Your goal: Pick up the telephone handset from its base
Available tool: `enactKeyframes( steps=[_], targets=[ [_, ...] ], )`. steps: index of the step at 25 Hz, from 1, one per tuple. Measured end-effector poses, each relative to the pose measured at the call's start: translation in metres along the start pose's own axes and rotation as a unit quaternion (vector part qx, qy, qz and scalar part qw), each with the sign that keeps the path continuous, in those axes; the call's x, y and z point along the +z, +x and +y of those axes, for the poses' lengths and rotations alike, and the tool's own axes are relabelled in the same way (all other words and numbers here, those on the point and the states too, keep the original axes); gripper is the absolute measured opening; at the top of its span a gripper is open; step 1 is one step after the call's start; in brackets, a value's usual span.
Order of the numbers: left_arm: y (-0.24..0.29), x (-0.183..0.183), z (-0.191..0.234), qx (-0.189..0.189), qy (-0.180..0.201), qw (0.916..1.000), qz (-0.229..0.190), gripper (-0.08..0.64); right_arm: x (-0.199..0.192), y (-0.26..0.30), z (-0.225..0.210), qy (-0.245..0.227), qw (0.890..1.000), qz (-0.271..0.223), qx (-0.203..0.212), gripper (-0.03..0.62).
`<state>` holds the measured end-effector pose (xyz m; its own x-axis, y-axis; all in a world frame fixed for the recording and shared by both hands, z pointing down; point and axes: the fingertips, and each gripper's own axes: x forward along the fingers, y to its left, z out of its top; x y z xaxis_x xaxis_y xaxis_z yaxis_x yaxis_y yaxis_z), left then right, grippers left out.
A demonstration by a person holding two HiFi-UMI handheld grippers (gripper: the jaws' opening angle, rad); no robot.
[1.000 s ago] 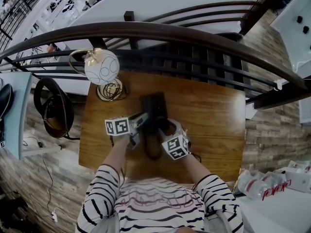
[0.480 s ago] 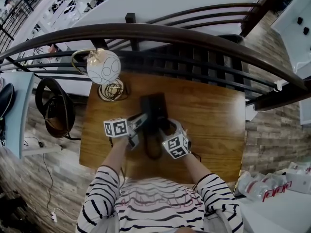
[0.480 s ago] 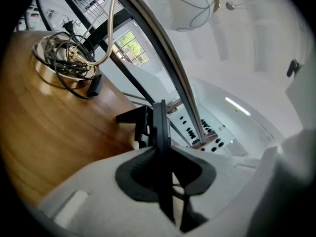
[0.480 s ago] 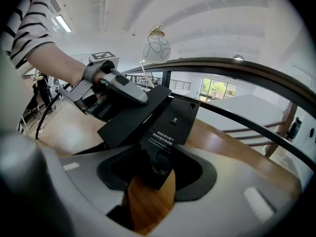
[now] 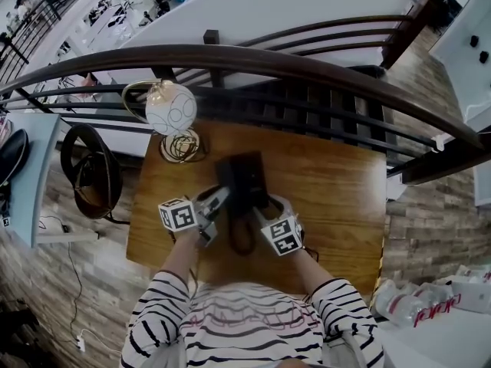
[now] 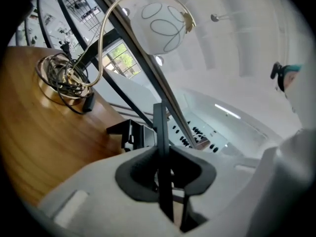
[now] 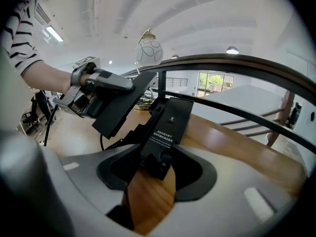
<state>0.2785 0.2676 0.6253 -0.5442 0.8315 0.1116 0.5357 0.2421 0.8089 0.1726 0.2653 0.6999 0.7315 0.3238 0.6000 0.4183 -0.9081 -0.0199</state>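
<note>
A black telephone base (image 5: 247, 176) lies in the middle of the wooden table (image 5: 337, 198). My left gripper (image 5: 211, 205) is shut on the flat black handset (image 7: 121, 100) and holds it tilted above the base's left side. In the left gripper view the handset (image 6: 160, 147) shows edge-on between the jaws of the left gripper (image 6: 163, 172). My right gripper (image 7: 158, 167) stands at the near end of the base (image 7: 170, 122), its jaws closed against that end. A dark cord (image 5: 242, 236) loops between the two grippers.
A lamp with a white globe (image 5: 170, 107) on a gold coiled foot (image 5: 182, 146) stands at the table's far left corner. A dark curved railing (image 5: 307, 64) runs just behind the table. A black chair (image 5: 92, 175) stands to the left.
My left gripper has risen a little with the handset and tilted it up off the base. The right gripper has stayed at the base's near end.
</note>
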Motion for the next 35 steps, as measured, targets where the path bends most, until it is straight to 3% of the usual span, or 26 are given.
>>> enactKeyframes(
  steps=[11,25,35],
  targets=[
    [-0.032,-0.010,-0.039,0.001,0.013,0.9986,-0.050,0.074,0.023,-0.058,0.002,0.044,0.996,-0.072,-0.015,0.176],
    [-0.072,-0.051,-0.103,0.016,0.040,0.9944,-0.097,0.074,0.051,-0.151,0.016,0.073,0.984,-0.165,0.009,0.160],
    [-0.094,-0.081,-0.148,0.028,0.062,0.9897,-0.126,0.074,0.047,-0.205,0.022,0.074,0.978,-0.192,0.013,0.127]
  ],
)
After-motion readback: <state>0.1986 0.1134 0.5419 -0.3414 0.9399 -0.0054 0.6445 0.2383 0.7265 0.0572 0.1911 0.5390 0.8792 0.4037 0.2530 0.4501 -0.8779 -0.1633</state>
